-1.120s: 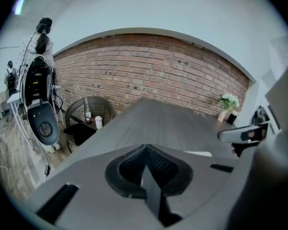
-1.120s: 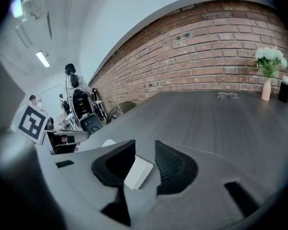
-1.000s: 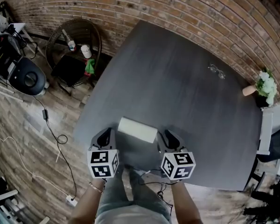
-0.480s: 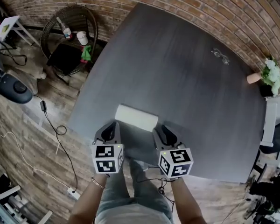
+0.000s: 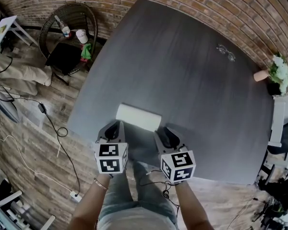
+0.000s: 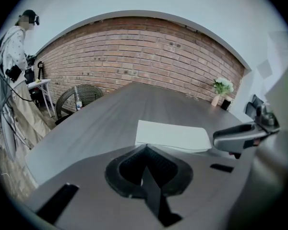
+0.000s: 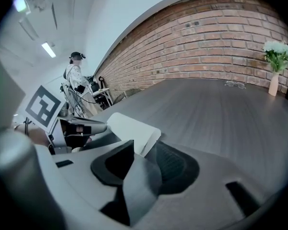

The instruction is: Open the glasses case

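Note:
The white glasses case (image 5: pixel 138 117) lies shut near the front edge of the dark grey table (image 5: pixel 182 66). My left gripper (image 5: pixel 114 126) sits just in front of the case's left end, its jaws meeting at the tip with nothing in them. In the left gripper view the case (image 6: pixel 173 135) lies a little ahead and to the right. My right gripper (image 5: pixel 164 131) is at the case's right end with its jaws opening. In the right gripper view the case's end (image 7: pixel 133 127) shows just ahead of the gap, and no pad presses on it.
A pair of glasses (image 5: pixel 225 52) lies far back on the table, and a small vase of white flowers (image 5: pixel 273 75) stands at the right edge. A wicker chair (image 5: pixel 69 32) with bottles, and cables, are on the floor at left. A person (image 6: pixel 14 56) stands far left.
Both grippers have sunk a little and drawn in toward the near corners of the case. The case has stayed where it was on the table.

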